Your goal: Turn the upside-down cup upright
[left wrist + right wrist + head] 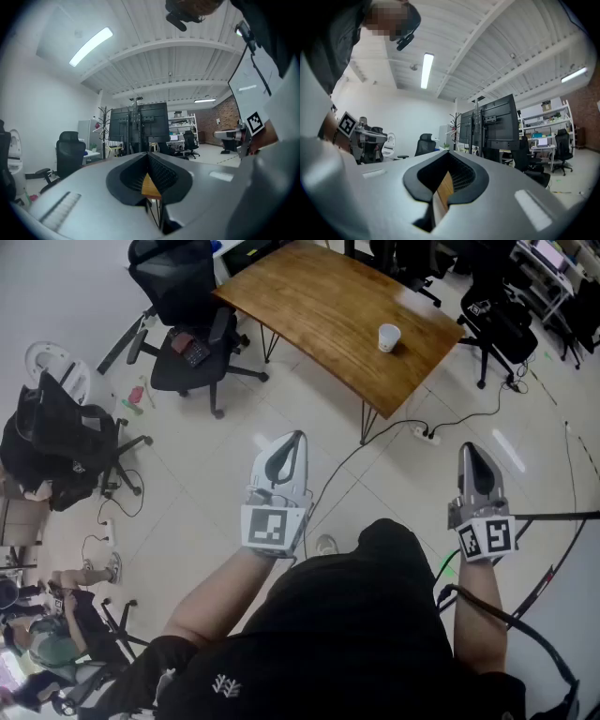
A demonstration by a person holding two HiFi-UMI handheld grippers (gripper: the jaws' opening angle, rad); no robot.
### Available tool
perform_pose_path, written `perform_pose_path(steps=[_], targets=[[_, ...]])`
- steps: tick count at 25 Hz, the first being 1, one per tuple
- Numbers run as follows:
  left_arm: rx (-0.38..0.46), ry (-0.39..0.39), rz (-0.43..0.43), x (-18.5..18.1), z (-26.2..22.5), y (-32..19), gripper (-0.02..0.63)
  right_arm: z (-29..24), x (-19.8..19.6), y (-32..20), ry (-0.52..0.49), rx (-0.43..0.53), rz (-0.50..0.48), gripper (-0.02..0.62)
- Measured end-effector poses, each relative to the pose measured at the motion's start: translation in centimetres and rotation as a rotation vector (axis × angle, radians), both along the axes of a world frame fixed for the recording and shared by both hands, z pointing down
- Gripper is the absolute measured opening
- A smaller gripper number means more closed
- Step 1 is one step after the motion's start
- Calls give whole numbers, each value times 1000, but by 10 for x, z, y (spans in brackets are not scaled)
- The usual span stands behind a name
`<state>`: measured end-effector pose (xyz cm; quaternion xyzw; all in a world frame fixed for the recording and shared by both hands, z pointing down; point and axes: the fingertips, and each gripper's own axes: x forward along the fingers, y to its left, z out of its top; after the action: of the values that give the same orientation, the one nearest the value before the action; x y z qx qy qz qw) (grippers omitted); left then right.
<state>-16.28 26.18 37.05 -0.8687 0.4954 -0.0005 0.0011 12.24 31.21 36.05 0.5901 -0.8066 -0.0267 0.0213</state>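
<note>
The tiled floor takes up most of the head view and lies between the person and everything the task concerns, so the job looks not yet begun. Ahead of both sets of fingers, well apart from them, stands the wooden desk, set at a slant, with its nearest corner pointing back toward the gap between the two tools. A black chair sits ahead and to the left of the left fingers, beside the desk's left end. The left gripper and right gripper are held out level in front of the body, side by side and apart from each other. This looks like a carrying posture for walking up to the desk, not a reach. In each gripper view the fingers are pressed together with nothing between them, which fits an approach with no grip needed so far. The only thing seen past their tips is a sliver of wood beyond them. The white cup stands alone near the desk's right edge, far ahead of the fingers and closer to the right gripper's line than to the left's. It is too small here to tell which end is up. Because it is near that edge, a reach from the right side should be easy once the person is close.
</note>
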Motion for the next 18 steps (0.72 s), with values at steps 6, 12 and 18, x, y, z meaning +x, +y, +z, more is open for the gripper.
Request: perform_pose_path(steps=[6,12,18], targets=[[18,5,-13,-5,-4,-26,0,7,18,-32,-20,-25,54,2],[26,-28,-63,-2,-3,-76,0,31,25,-95,-59,-57,27,2],[29,-85,-131,6,-9,-152,0,45,29,-201,-83,-92,-78,2]])
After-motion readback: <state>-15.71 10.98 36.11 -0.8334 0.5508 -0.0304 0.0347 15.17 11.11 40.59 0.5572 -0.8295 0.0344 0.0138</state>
